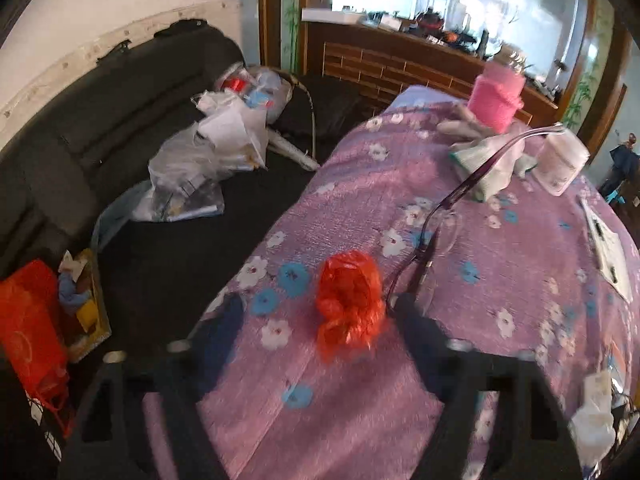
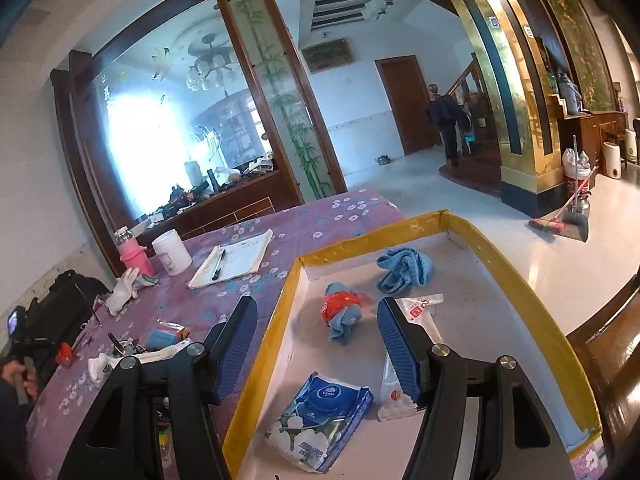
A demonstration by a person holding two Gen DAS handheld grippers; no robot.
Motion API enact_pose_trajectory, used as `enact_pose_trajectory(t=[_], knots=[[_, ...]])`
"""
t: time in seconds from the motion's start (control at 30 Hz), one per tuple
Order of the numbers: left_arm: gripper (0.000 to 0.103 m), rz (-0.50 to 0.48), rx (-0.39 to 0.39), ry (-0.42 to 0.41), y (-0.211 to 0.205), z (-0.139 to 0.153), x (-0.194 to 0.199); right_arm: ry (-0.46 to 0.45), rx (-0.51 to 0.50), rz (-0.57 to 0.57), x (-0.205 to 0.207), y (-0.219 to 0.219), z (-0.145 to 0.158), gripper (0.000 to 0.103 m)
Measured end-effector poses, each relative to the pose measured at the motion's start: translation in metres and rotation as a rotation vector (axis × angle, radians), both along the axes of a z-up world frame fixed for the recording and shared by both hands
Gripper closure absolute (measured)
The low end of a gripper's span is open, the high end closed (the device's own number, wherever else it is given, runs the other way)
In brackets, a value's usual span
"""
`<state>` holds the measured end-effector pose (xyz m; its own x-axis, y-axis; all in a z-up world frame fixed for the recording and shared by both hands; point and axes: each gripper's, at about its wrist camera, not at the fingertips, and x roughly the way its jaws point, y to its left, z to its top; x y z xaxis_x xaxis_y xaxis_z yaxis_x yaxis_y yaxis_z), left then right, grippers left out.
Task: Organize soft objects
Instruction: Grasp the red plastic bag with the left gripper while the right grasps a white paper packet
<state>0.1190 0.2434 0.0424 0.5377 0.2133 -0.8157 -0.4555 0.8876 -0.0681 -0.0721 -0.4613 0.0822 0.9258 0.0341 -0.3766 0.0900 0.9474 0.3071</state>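
The left hand-held gripper (image 1: 320,320) tilts steeply downward, its dark fingers (image 1: 416,328) blurred and apart, with nothing clamped between them. The right hand-held gripper (image 2: 316,336) points forward at a shallow downward tilt, its blue ribbed pads (image 2: 394,344) spread wide and empty.

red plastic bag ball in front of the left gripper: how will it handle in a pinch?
The crumpled red plastic bag looks thin and crinkly, so probably very light and will squash rather than resist. The glossy film may slip between the pads. The eyeglasses lie just beside it, so a push might nudge them.
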Motion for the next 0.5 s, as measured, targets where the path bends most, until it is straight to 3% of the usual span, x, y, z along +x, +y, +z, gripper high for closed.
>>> enact_pose_trajectory(t=[0.03,0.07,0.2,0.3,0.37,0.43,0.5], knots=[[0.066,-0.008,-0.031,0.014,0.003,-0.006,0.007,0.002,0.0,0.003,0.0,0.0,0.0,0.036],[0.068,-0.022,-0.076,0.0,0.004,-0.009,0.01,0.002,0.002,0.008,0.0,-0.001,0.0,0.036],[0.069,-0.045,-0.033,0.015,-0.01,-0.008,0.012,-0.004,0.0,0.022,-0.002,0.001,0.0,0.036],[0.064,-0.057,-0.019,0.037,-0.015,-0.017,0.019,-0.01,-0.002,0.025,-0.003,0.003,0.001,0.036],[0.069,-0.055,0.006,0.031,-0.018,-0.022,0.018,-0.013,-0.001,0.027,-0.003,0.004,0.002,0.036],[0.07,-0.058,-0.027,0.042,-0.021,-0.024,0.011,-0.013,0.003,0.034,-0.002,0.004,0.002,0.036],[0.07,-0.063,-0.044,-0.003,-0.029,-0.015,-0.007,-0.016,0.004,0.043,-0.003,0.004,0.002,0.036]])
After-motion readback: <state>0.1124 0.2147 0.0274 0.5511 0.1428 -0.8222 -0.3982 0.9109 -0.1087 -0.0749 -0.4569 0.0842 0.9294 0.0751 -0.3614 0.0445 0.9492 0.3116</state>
